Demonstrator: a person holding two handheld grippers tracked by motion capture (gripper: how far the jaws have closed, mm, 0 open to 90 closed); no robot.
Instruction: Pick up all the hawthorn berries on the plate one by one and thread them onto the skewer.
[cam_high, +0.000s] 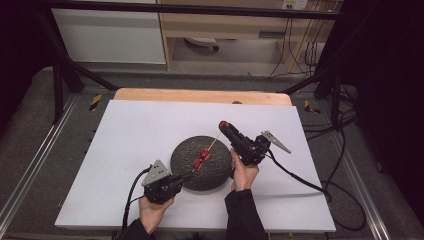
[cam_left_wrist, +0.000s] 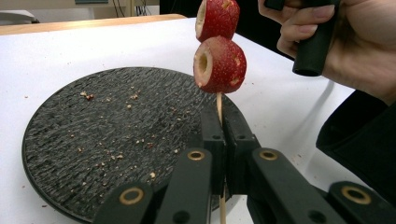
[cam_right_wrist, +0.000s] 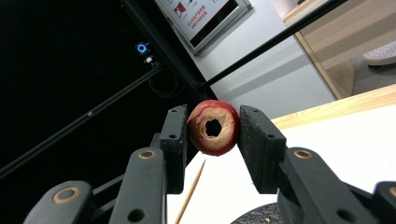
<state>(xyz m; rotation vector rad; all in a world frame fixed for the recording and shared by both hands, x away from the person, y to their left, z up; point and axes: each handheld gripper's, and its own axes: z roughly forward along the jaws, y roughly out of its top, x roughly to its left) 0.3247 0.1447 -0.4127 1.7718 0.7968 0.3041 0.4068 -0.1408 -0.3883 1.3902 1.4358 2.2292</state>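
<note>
- A thin wooden skewer (cam_high: 210, 148) runs diagonally across the centre of the high view, over a round dark plate (cam_high: 186, 150), with two red cored fruits (cam_high: 201, 159) threaded on its middle.
- In the left gripper view the two fruits (cam_left_wrist: 219, 64) sit one above the other at top centre, each showing a hollow core.
- The left gripper (cam_high: 181, 178), lower left of centre in the high view, has its jaws pressed together on the skewer's lower end (cam_left_wrist: 218, 106).
- The right gripper (cam_high: 225, 127), right of centre, clamps a third cored fruit (cam_right_wrist: 214, 127) between its jaws, just beside the skewer's pointed tip (cam_right_wrist: 190, 192).
- Red crumbs (cam_left_wrist: 116, 140) are scattered over the plate.
- The plate rests on a white board (cam_high: 130, 130) that covers a wooden table (cam_high: 200, 95).
</note>
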